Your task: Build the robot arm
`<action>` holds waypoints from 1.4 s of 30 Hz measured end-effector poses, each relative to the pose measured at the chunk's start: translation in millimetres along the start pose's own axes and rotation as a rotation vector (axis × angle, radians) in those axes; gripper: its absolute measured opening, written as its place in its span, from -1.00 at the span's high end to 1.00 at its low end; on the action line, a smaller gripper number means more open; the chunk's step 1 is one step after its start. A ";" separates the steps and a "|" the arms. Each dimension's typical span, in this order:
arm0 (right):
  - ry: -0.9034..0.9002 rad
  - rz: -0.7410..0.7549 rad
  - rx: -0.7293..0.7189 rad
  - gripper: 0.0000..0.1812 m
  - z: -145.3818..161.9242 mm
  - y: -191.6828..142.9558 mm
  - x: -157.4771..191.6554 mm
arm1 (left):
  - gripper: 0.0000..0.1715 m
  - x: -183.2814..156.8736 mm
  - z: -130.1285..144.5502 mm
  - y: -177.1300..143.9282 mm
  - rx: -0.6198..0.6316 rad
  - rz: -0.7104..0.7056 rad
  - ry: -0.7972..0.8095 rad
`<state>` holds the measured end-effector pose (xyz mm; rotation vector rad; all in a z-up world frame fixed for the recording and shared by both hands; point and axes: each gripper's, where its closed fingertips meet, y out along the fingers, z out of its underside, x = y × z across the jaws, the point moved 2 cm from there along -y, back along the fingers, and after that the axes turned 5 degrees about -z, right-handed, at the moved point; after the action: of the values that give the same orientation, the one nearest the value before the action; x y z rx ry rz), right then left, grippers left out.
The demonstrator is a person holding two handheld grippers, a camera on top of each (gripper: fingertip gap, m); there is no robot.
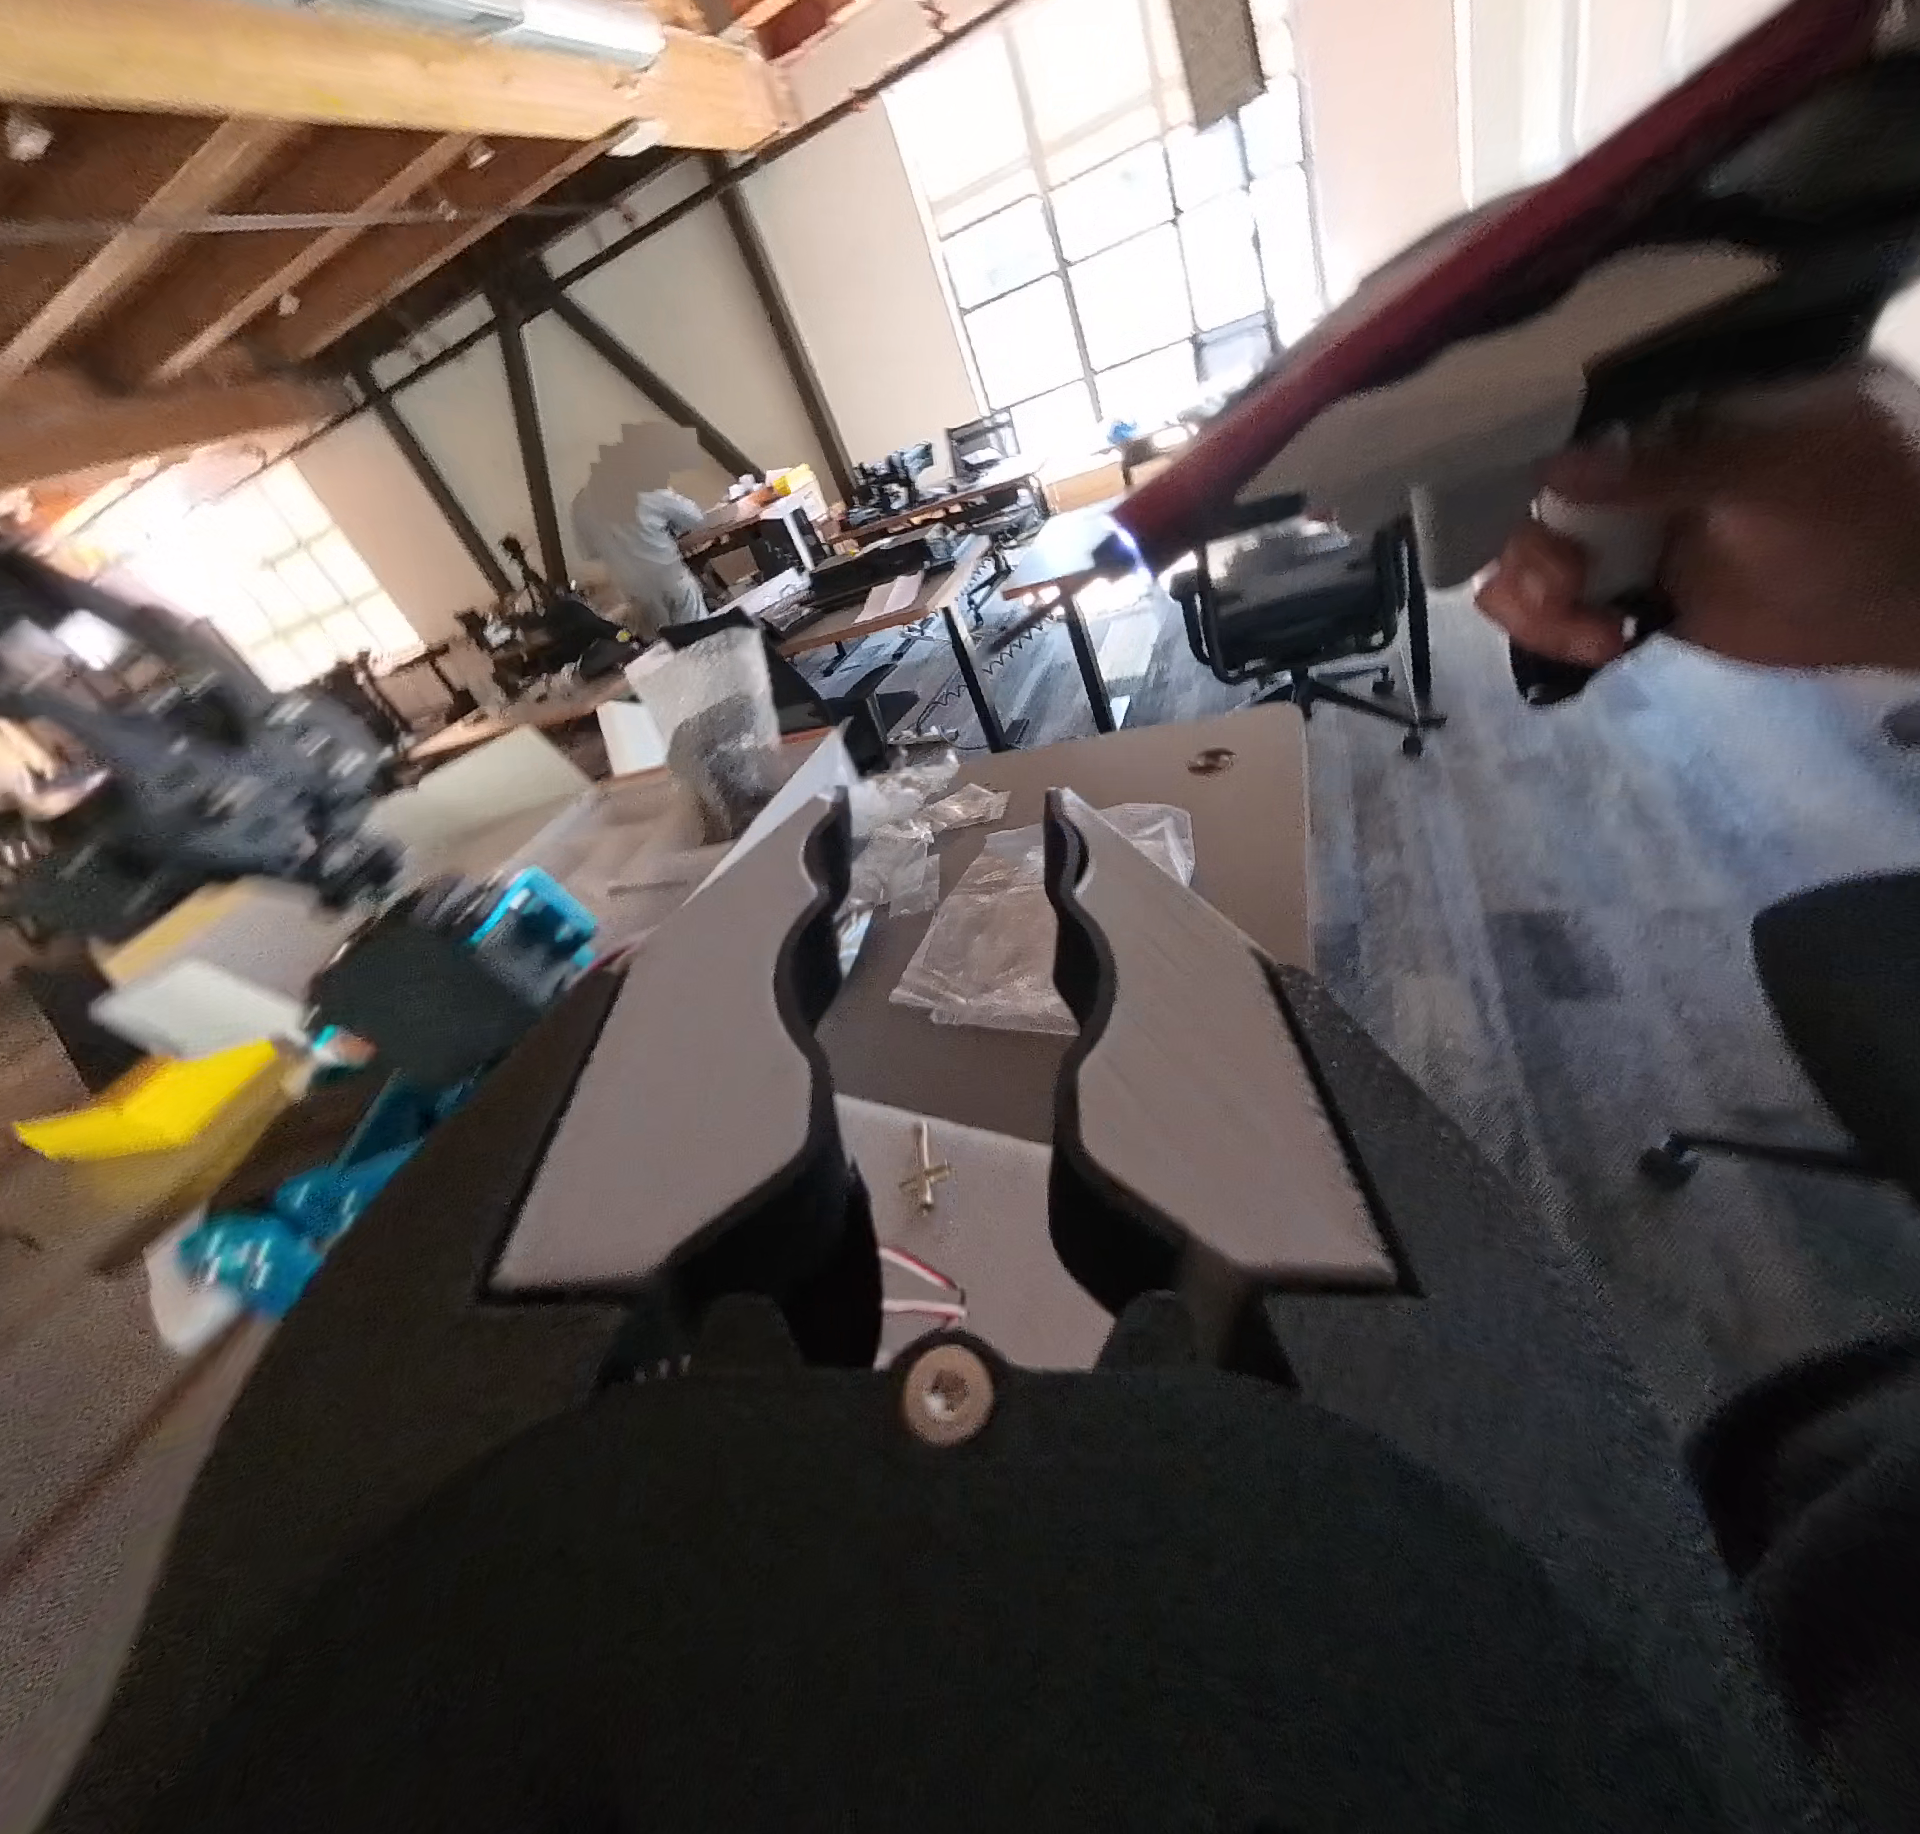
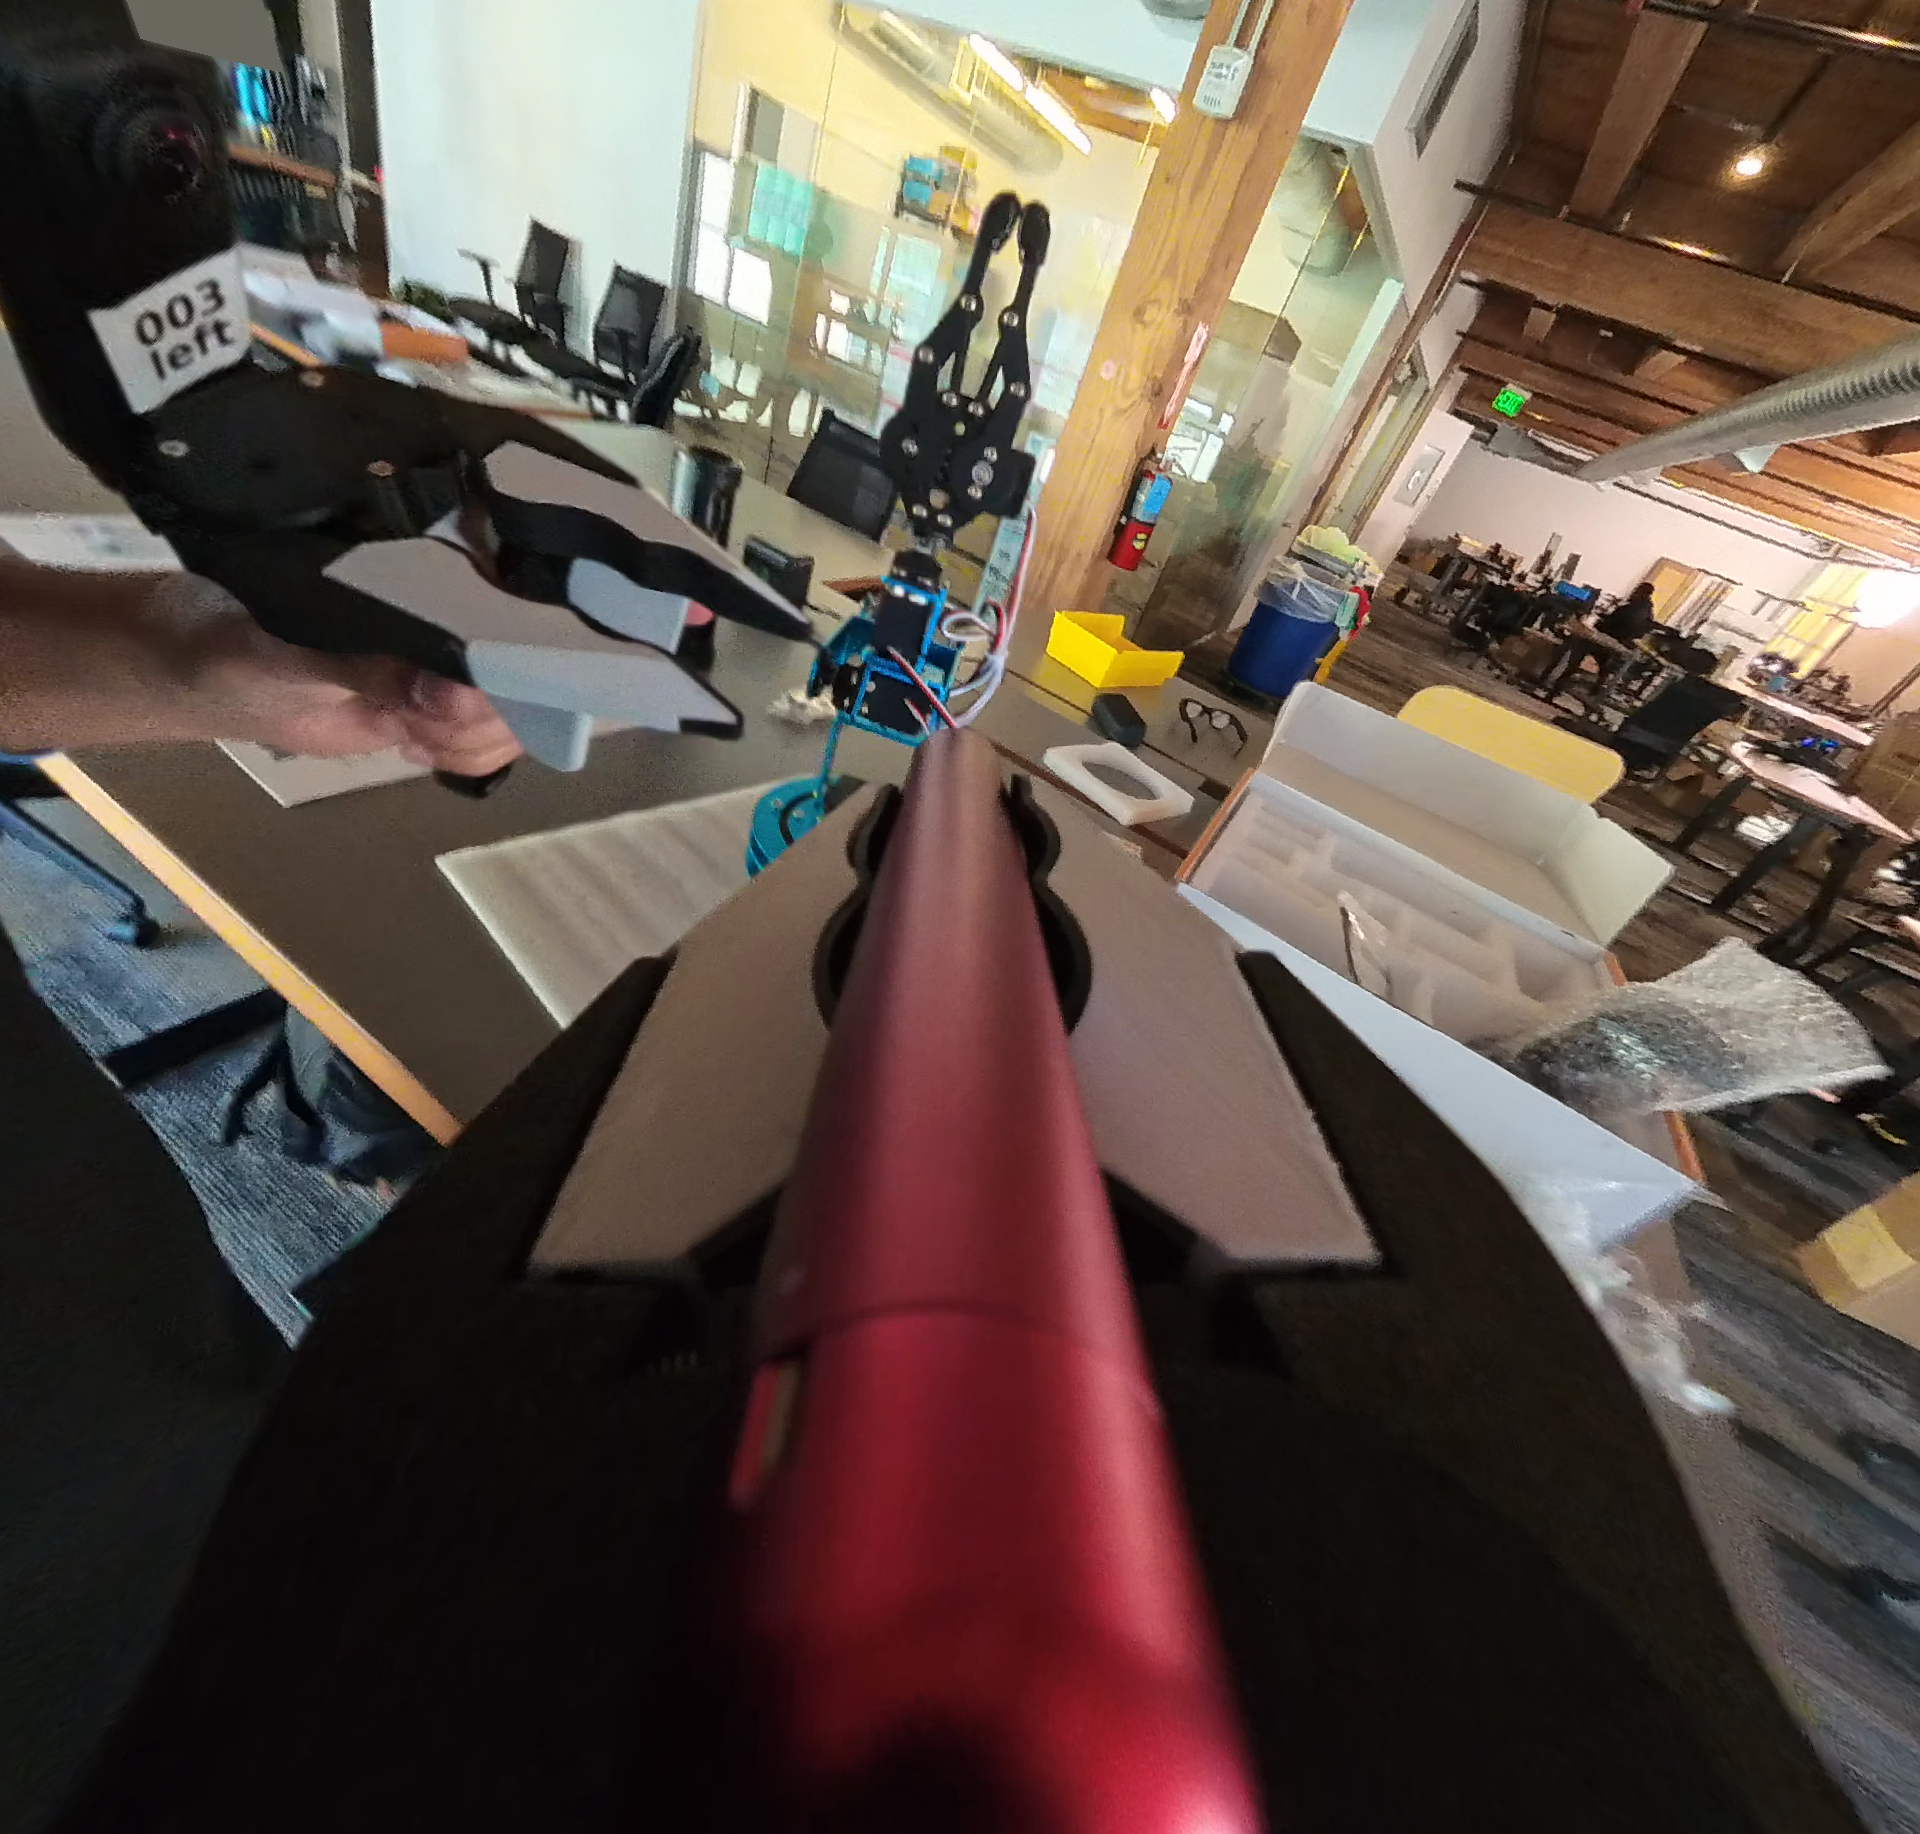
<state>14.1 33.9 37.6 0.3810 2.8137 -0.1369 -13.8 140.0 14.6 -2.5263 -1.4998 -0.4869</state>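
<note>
Right claw (image 2: 951,808) clamps a red tool (image 2: 935,1109) facing the blue toy arm (image 2: 894,631); left claw (image 1: 945,818) gapes empty above plastic bags (image 1: 987,943).

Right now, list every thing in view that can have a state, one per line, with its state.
left gripper: open, empty, held in the air above the table
right gripper: shut on the red tool
red tool: clamped lengthwise between the fingers, tip forward
small blue robot arm: upright on the table, its black claw closed
white box: open, lid up
yellow bin: upright, open top
glasses: unfolded, lying on the table
</note>
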 end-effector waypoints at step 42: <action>0.127 0.038 -0.271 0.76 -11.6 143.2 -5.8 | 0.80 129.2 24.0 19.3 -0.068 -0.156 -0.287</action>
<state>55.4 171.5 42.7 0.3911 2.8934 0.2843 64.9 244.1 38.8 -2.6335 -1.8183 -0.2025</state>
